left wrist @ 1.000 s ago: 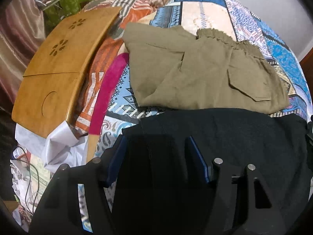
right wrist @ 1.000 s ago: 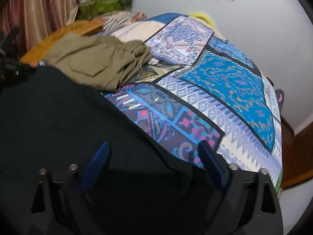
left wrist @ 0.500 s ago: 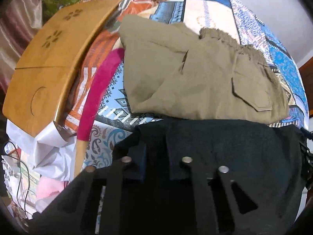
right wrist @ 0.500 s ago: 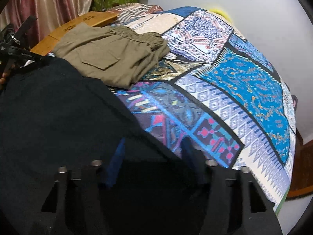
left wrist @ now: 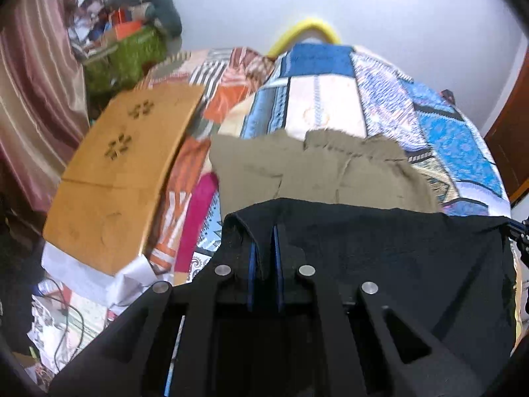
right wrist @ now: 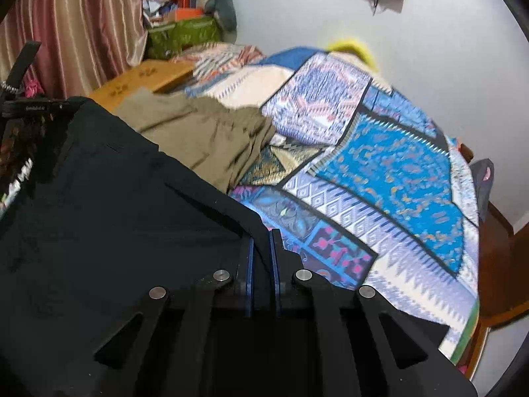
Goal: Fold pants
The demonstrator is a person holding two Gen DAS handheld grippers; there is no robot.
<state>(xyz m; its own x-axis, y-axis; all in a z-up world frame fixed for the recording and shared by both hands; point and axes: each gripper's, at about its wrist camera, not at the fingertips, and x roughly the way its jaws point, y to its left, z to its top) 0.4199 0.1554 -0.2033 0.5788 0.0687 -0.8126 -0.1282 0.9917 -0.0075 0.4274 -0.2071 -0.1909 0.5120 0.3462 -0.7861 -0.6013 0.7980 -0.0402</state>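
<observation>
A: While both jaws sit pinched on black cloth, which step would you say this is?

B: The first fold, I judge. The left hand-held gripper (left wrist: 263, 248) is clamped on one corner of the black pants (left wrist: 380, 248), low and centre in the left wrist view. The right hand-held gripper (right wrist: 261, 251) grips the other corner of the pants (right wrist: 99, 198), low centre in its own view. The hem hangs taut between them, above the bed (right wrist: 396, 172).

A: And the next move?

B: Carrying that held edge up and over toward the far end of the garment, keeping both corners level so the cloth does not twist. The olive pants (left wrist: 314, 175), already folded, lie just beyond in mid-frame, so the black edge should land short of them, I think.

A: What differs from a second ago?

B: Both pairs of jaws stood wide then, with the cloth lying loose between the fingers. Now they are closed on it and the edge is lifted. The wall and the yellow hoop (left wrist: 307, 29) at the top of the left view have come into sight; the wooden board (left wrist: 122, 172) sits lower at left.
</observation>
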